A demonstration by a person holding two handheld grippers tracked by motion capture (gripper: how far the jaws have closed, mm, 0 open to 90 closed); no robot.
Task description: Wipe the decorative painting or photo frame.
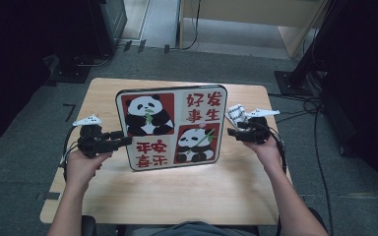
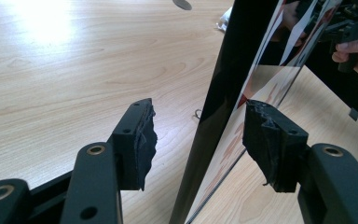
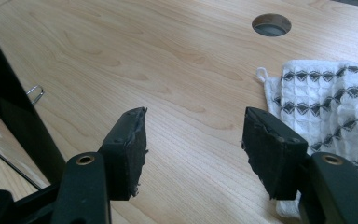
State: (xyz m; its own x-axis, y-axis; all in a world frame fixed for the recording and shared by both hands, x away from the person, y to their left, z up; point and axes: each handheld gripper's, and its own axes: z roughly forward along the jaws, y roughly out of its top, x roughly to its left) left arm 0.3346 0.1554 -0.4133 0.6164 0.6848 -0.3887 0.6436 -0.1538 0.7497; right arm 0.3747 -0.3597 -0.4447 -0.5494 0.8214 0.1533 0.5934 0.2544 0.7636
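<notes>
Over on the left, the left gripper (image 1: 126, 141) is held level at the left edge of the panda board (image 1: 172, 128), which is stood upright near the middle of the wooden table (image 1: 167, 191). In the left gripper view the board's dark edge (image 2: 219, 107) is seen running up between the two black jaws, but there's a clear gap on the left side, so the jaws are spread apart and nothing is clamped. The right-hand pad (image 2: 265, 140) sits just beside the glossy printed face; whether it's actually touching can't be told.

The board itself is tilted a bit, printed with two pandas and red characters.

At the right, the right gripper (image 1: 232, 132) is parked just off the board's right edge, apart from it. Its jaws are wide open too, with only bare tabletop seen between them. A white patterned cloth (image 3: 326, 112) is lying on the table just beside the right jaw, and the board's dark edge (image 3: 14, 121) is seen well off to the left in that view.
</notes>
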